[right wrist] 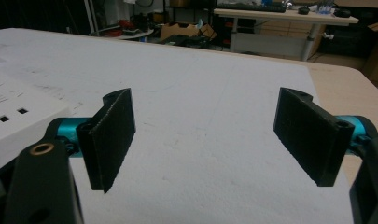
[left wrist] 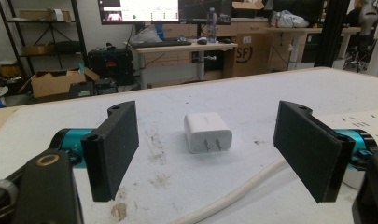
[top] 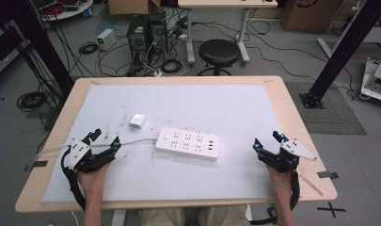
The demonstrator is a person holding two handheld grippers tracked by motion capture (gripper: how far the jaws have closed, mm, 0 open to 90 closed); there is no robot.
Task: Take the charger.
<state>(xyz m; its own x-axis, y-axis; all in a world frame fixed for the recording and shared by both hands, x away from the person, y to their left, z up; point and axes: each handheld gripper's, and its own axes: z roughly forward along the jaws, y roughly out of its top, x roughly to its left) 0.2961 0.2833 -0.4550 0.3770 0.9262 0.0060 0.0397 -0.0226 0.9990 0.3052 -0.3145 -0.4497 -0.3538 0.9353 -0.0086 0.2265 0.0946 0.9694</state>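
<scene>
- Nothing is started yet, by the look of it: your left gripper (top: 105, 141) and your right gripper (top: 268, 141) both rest low over the white mat (top: 235, 108), one at each end of the power strip (top: 188, 143).
- Both sets of jaws stand wide apart with nothing between the pads, so you hold nothing.
- The white charger plug (left wrist: 207, 132) lies on its side on the mat, just beyond the power strip's cabled end and apart from it, with its two prongs facing your left gripper.
- In the left gripper view the charger plug sits squarely in the gap ahead of the jaws, so that hand is lined up for the pick.
- The strip's cord (left wrist: 233, 193) runs off the strip's left end, passing under your left gripper.
- Likely left to do: close on the charger plug, lift it, turn the prongs down and seat it in a socket of the power strip.
</scene>
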